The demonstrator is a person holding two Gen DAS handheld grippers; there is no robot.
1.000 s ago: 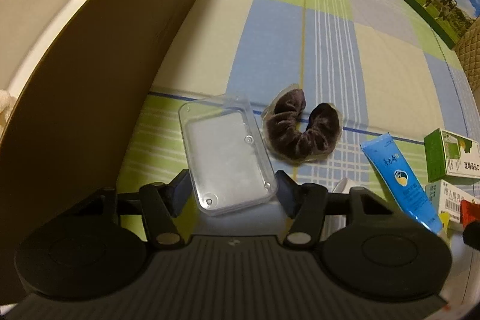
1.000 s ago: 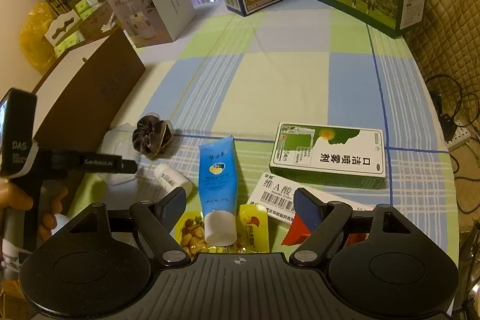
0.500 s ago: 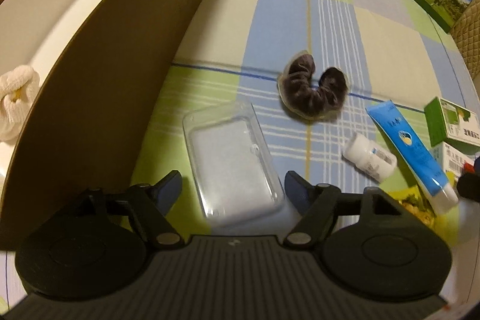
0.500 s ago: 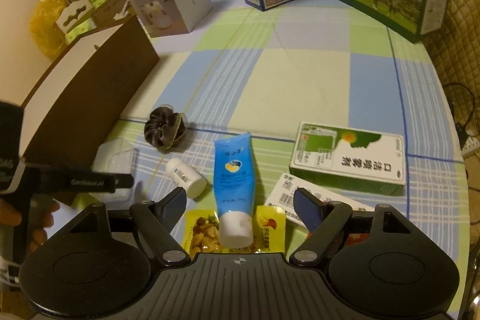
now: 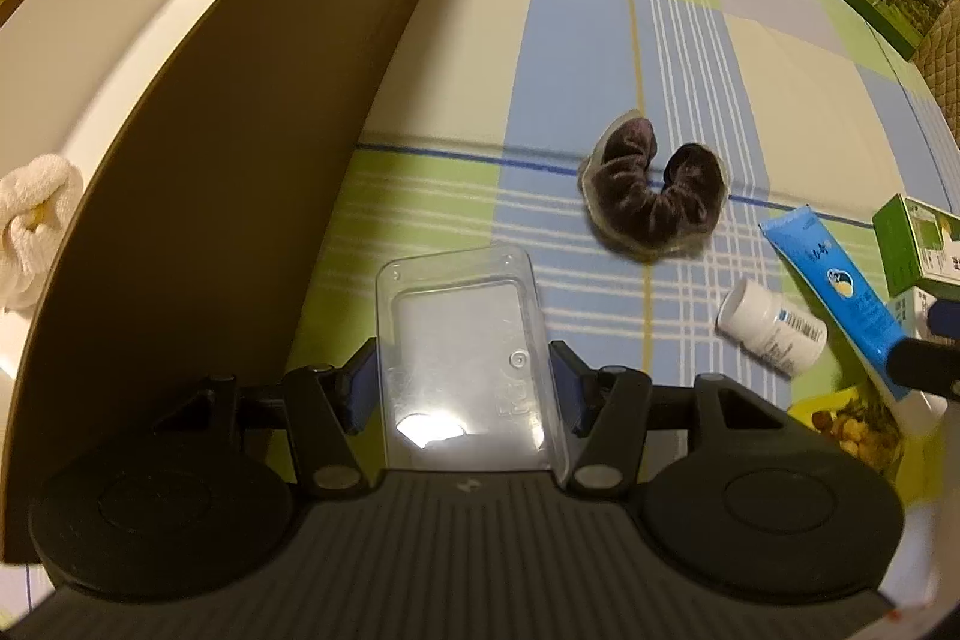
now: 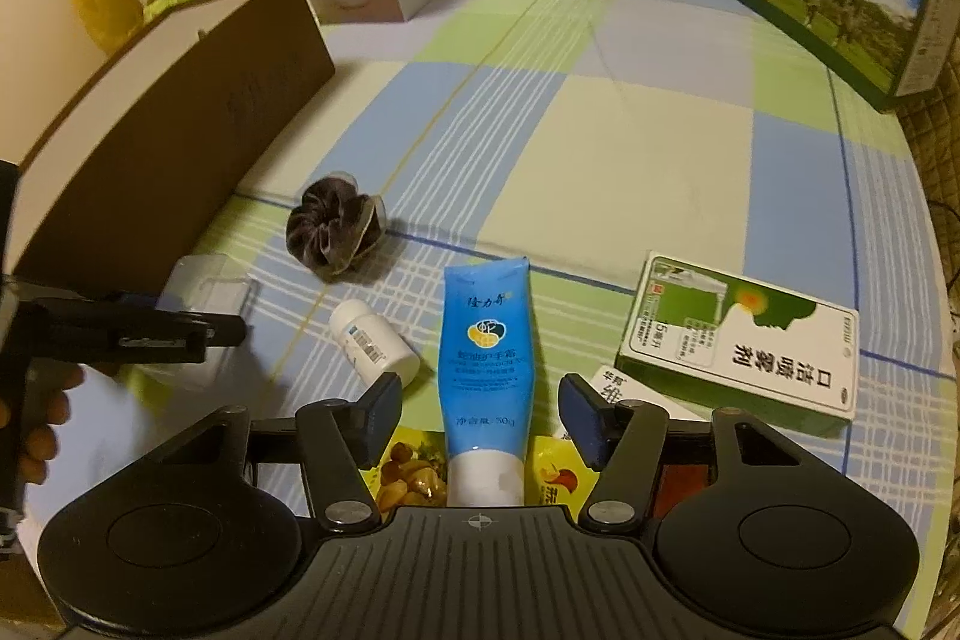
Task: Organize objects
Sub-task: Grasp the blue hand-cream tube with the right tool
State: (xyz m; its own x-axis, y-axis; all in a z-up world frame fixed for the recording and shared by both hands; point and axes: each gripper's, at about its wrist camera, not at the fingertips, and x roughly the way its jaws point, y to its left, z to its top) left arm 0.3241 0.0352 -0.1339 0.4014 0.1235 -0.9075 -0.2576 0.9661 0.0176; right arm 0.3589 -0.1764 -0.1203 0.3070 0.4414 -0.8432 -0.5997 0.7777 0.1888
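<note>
Straightened since earlier, clear plastic tray (image 5: 462,340) points lengthwise away.

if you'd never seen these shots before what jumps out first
The clear plastic case sits between the pads of the left tool, which is closing on it, beside the tall brown box. The blue tube lies between the closing jaws of the right tool, not yet pinched. Beyond both, a dark velvet scrunchie lies on the checked cloth.

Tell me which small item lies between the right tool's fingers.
The blue hand cream tube: it lies between the closing fingers, whereas the white pill bottle lies outside, to the left.
</note>
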